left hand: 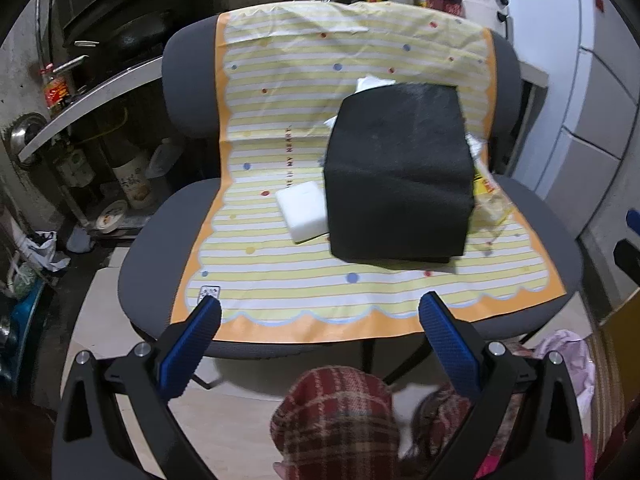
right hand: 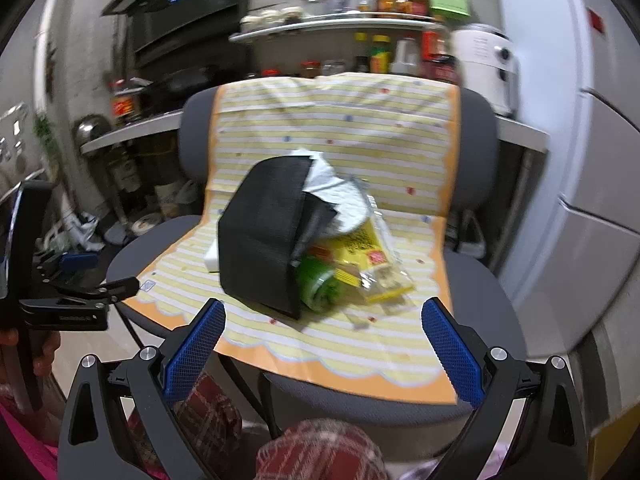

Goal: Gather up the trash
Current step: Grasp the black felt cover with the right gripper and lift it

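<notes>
A black fabric box-shaped bag [left hand: 398,172] [right hand: 262,236] lies tipped on its side on a striped yellow mat [left hand: 280,272] [right hand: 360,344] draped over a grey chair. From its open mouth spill white crumpled paper [right hand: 340,196], a yellow printed wrapper [right hand: 372,256] and a green bottle [right hand: 320,284]. A white foam block [left hand: 304,210] rests against the bag's left side. My left gripper [left hand: 320,314] is open in front of the chair's near edge. My right gripper [right hand: 323,318] is open too, just short of the bag and trash. The left gripper's body [right hand: 68,296] shows at the left edge of the right wrist view.
The grey chair [left hand: 148,248] [right hand: 476,280] stands before a kitchen counter [right hand: 120,136] crowded with bottles and jars. A white fridge [right hand: 580,160] fills the right side. A person's plaid-clad knees [left hand: 336,416] [right hand: 320,452] sit just below the grippers. Bottles and bowls clutter the floor at left.
</notes>
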Demonstrator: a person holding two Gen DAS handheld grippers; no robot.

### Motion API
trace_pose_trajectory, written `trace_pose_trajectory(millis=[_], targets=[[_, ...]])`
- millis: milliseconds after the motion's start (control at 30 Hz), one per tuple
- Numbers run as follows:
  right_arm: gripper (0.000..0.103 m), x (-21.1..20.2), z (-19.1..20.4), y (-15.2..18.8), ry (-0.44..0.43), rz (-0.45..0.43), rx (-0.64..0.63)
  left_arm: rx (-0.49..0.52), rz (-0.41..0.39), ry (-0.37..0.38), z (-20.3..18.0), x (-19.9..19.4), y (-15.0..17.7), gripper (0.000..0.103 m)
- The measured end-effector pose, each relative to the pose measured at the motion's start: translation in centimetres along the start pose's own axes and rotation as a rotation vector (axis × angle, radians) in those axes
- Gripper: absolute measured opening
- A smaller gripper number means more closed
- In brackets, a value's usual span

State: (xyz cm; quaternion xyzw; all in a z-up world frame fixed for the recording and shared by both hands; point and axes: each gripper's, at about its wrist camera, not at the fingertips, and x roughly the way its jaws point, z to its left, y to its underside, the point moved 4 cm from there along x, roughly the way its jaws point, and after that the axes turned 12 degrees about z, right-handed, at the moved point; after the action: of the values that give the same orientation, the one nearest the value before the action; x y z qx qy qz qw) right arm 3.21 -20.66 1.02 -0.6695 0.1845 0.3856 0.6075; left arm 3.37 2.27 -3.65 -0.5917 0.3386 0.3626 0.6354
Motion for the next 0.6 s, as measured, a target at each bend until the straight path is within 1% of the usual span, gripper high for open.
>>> trace_pose_trajectory(millis=[67,200,300,400,467,500,600], targets=[[0.097,1.5,0.5,-0.6,-0.028,0.006,-0.021,0.004,-0.006,-0.002,0.2,0.8,-0.1,0.096],[0.097,3.9,0.9,-1.7,-0.099,0.011,-0.015,-0.013,-0.009,0.007,1.1,2.2,-0.2,0.096],[0.097,6.0,1.2,-2.4,-0.136,0.040,-0.013,-0.036,0.021,0.014,1.8,3.5,-0.3,0.096],[0.096,8.4,1.3,-3.1,-0.162,0.080,0.011,-0.053,0.080,0.026,2.5,5.3,-0.2,0.096],[0.096,9.3,1.2,-3.3,-0.203,0.064,0.030,-0.048,0.097,0.020,2.7,6.1,0.0,0.096],[0.093,9.8,1.2,-3.5,-0.214,0.059,0.033,-0.047,0.101,0.014,2.9,6.4,-0.1,0.096],[0.090,11.6,1.7,-4.1,-0.236,0.076,0.008,-0.063,0.108,0.023,3.6,7.3,-0.3,0.096]])
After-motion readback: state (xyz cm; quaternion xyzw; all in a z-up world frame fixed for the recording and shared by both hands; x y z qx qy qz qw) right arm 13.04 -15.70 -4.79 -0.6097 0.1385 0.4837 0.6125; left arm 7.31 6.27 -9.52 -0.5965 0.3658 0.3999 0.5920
